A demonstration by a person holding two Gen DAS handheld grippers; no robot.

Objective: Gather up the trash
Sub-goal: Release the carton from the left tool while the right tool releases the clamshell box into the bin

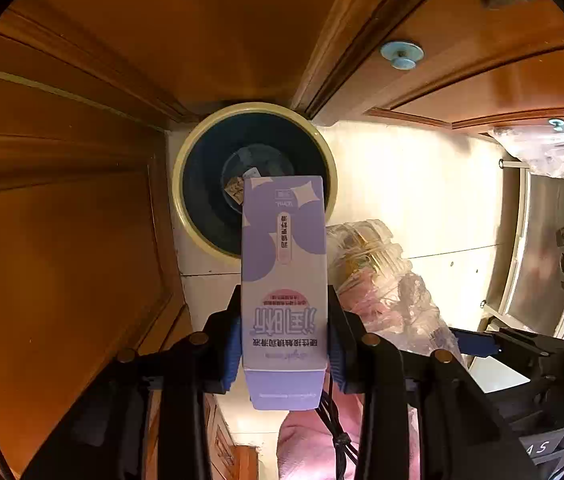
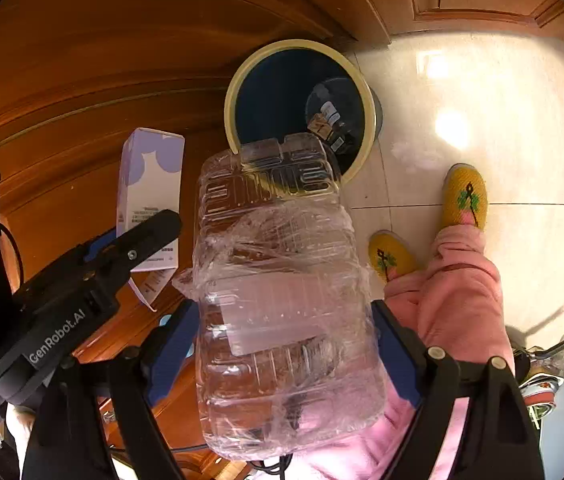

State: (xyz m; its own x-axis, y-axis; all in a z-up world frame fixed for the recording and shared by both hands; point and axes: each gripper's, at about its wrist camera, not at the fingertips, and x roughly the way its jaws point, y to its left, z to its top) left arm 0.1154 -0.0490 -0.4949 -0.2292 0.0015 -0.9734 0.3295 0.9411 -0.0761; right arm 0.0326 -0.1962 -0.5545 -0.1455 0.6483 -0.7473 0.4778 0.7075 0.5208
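The left hand-held gripper (image 1: 285, 332) clamps a purple-and-white carton (image 1: 283, 280), held above the floor. The right hand-held gripper (image 2: 285, 344) grips a clear plastic container (image 2: 282, 300) wrapped in film. Both hover over a cream-rimmed dark bin (image 2: 278, 92) on the tiled floor (image 2: 481, 120), beside wooden cabinets (image 1: 62, 220).

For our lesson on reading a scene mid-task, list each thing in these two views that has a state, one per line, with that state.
Left claw: shut on the purple carton.
Purple carton: held aloft, near flap open.
Right claw: shut on the clear plastic container.
Clear plastic container: held aloft, wrapped in crumpled film.
Trash bin: upright on the floor, lidless, some trash already inside.
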